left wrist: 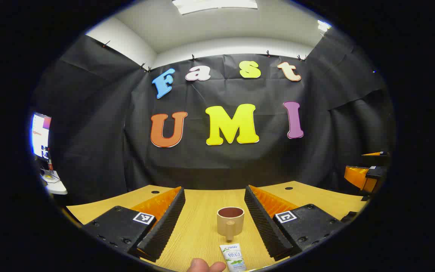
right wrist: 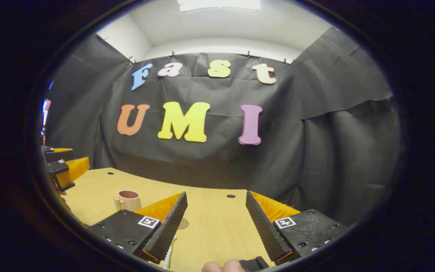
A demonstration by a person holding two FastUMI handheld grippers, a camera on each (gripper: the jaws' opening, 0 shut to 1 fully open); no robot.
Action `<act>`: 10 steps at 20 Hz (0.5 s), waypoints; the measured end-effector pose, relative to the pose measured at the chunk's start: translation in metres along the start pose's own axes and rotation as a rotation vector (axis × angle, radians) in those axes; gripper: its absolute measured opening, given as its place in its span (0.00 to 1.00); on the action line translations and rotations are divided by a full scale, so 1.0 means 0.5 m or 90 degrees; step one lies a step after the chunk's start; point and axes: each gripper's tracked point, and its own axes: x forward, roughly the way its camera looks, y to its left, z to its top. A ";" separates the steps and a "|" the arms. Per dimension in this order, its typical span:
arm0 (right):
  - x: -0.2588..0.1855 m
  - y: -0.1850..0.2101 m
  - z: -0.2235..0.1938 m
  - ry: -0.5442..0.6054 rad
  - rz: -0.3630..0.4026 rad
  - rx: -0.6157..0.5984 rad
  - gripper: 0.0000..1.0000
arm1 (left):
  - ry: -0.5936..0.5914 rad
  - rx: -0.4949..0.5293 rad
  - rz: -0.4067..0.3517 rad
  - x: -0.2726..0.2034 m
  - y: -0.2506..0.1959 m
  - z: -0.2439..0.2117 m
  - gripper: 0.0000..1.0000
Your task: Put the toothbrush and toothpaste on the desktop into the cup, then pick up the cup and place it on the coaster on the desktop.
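In the left gripper view a beige cup (left wrist: 230, 223) with a brown inside stands upright on the wooden desktop (left wrist: 202, 211), handle toward me. It sits between the fingers of my left gripper (left wrist: 214, 192), which is open and touches nothing. A white toothpaste tube (left wrist: 233, 257) lies just in front of the cup. In the right gripper view the cup (right wrist: 128, 200) stands far left. My right gripper (right wrist: 216, 194) is open over bare desktop (right wrist: 217, 226). A flat brownish disc, the coaster (right wrist: 183, 223), peeks from behind its left finger. A white thing (right wrist: 168, 247) lies under that finger; I cannot tell what it is.
The booth's black cloth wall closes the back and sides of the desktop. A lit screen (left wrist: 40, 136) stands far left. The right gripper (left wrist: 364, 175) shows at the right edge, the left gripper (right wrist: 64, 170) at the left edge. A person's fingertip (left wrist: 202, 266) shows at the bottom.
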 end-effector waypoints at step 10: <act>0.015 0.019 -0.023 0.035 0.020 0.036 0.95 | 0.008 0.005 -0.005 0.003 0.002 -0.010 1.00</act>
